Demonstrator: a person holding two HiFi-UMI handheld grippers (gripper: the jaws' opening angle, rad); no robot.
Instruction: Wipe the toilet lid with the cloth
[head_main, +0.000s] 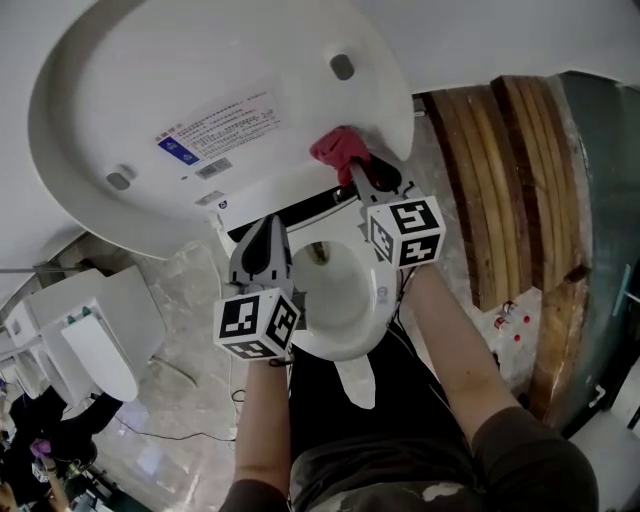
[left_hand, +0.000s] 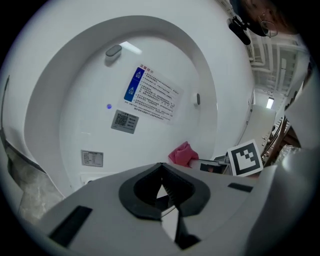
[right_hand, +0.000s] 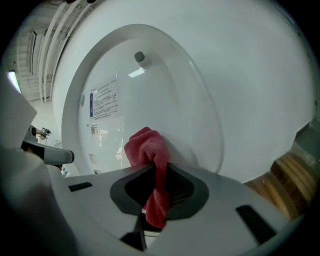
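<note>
Toilet lid (head_main: 120, 90) stands raised, its underside facing me, a printed label (head_main: 220, 128) on it. My right gripper (right_hand: 159, 170) pinches a red cloth (right_hand: 147, 145), jaws pressed onto it. One bunch pokes out ahead of the tips and a tail hangs back between them. The bunch sits at the lid's lower right edge, near the hinge; I cannot tell if it touches. My left gripper (left_hand: 161, 167) is pressed together with nothing in it, tips toward the lid's lower middle, above the open bowl (head_main: 345, 300).
</note>
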